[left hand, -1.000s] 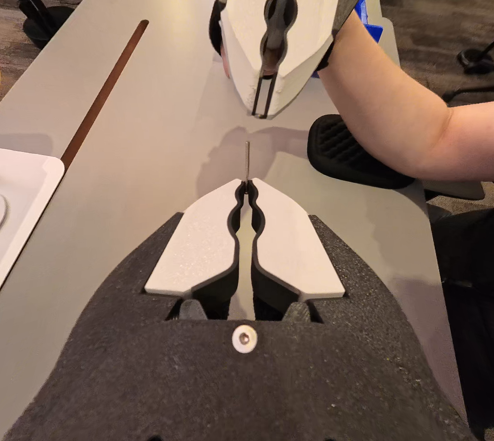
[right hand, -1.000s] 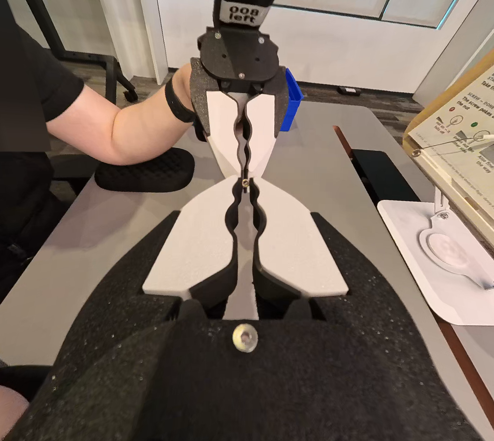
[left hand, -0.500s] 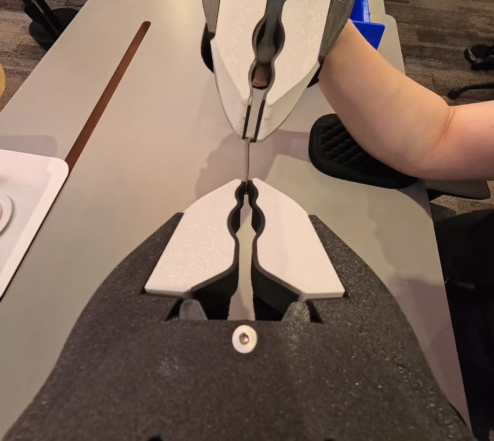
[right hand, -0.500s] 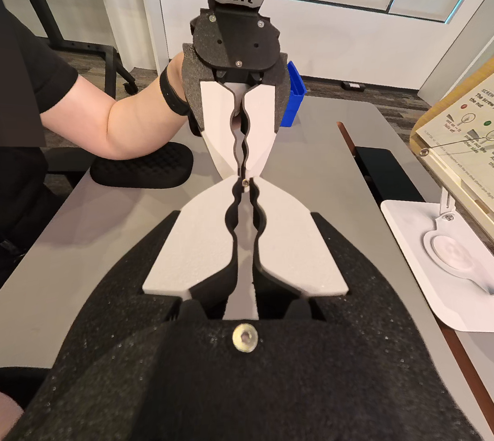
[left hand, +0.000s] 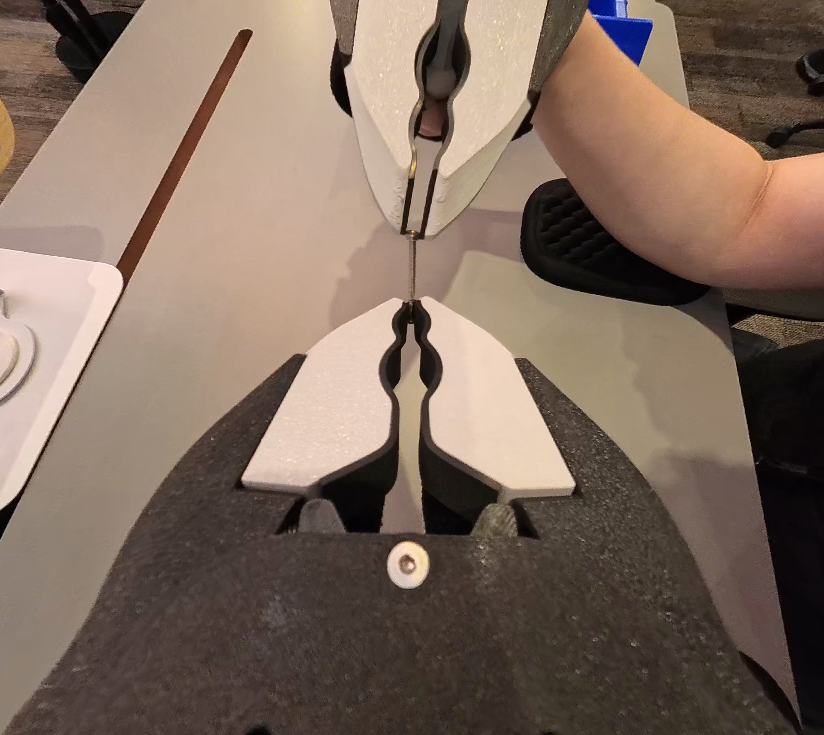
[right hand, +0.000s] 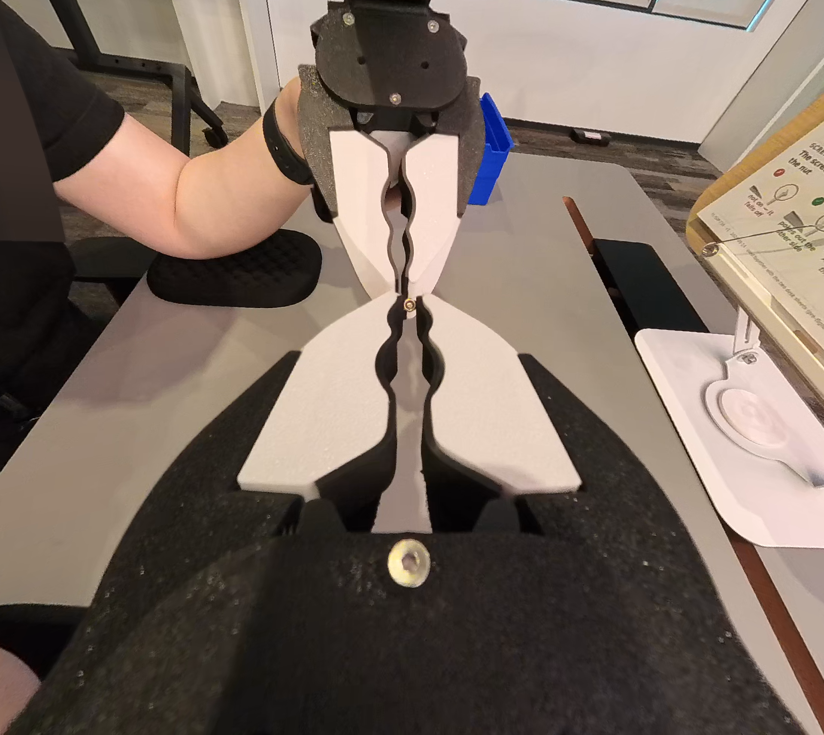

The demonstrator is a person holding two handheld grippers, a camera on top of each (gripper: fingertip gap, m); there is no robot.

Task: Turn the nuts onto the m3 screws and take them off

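Above the grey table (left hand: 267,268), my left tool (left hand: 412,304) pinches the thin threaded steel screw (left hand: 412,272) upright; my right tool (left hand: 417,230) clamps the small brass nut (right hand: 409,305) at its tip. Only the right wrist view shows the nut's face.

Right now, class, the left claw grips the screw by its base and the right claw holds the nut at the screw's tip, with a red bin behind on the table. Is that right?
Not quite: the bin is blue, as the right wrist view shows. The rest holds: the left claw grips the screw by its base, and the right claw holds the nut at its tip.
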